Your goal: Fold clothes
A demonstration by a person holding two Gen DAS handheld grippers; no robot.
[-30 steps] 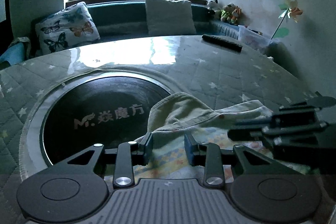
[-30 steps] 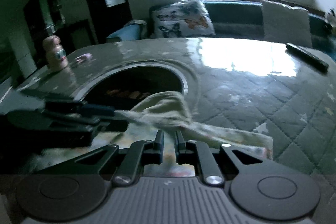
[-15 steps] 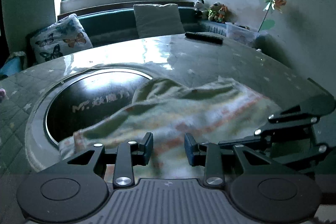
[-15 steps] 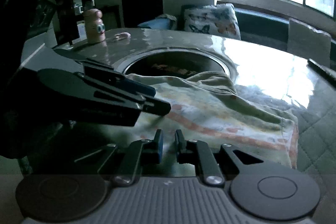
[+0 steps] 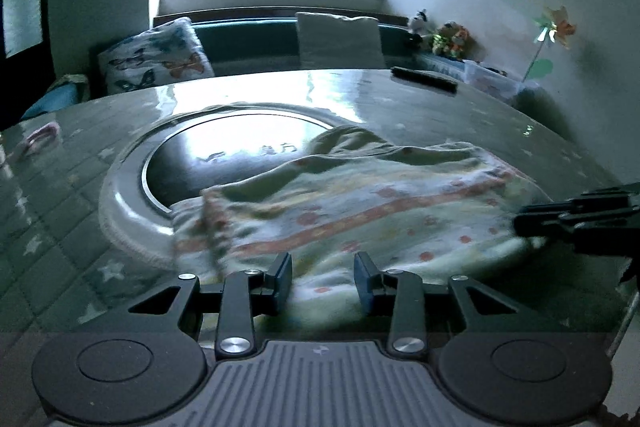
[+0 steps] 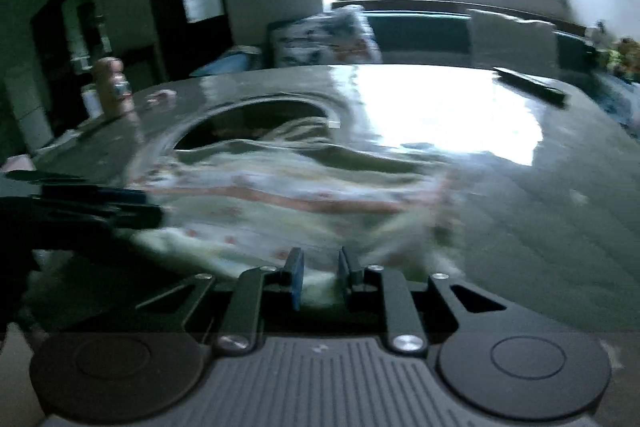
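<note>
Since half a second earlier, the patterned garment (image 5: 360, 211) had settled flatter on the quilted, star-printed counter (image 5: 460, 115), its far edge draped over the round black inset (image 5: 224, 151), where pale printed characters were partly covered and unreadable. Its fabric looked soft, pale green with orange stripes and dots. The left gripper (image 5: 322, 277) had its fingers parted, empty, at the cloth's near edge. The right gripper (image 6: 320, 277) showed a narrower gap over cloth; motion blur made any grip impossible to judge. A dark remote (image 5: 424, 79) lay beyond.
</note>
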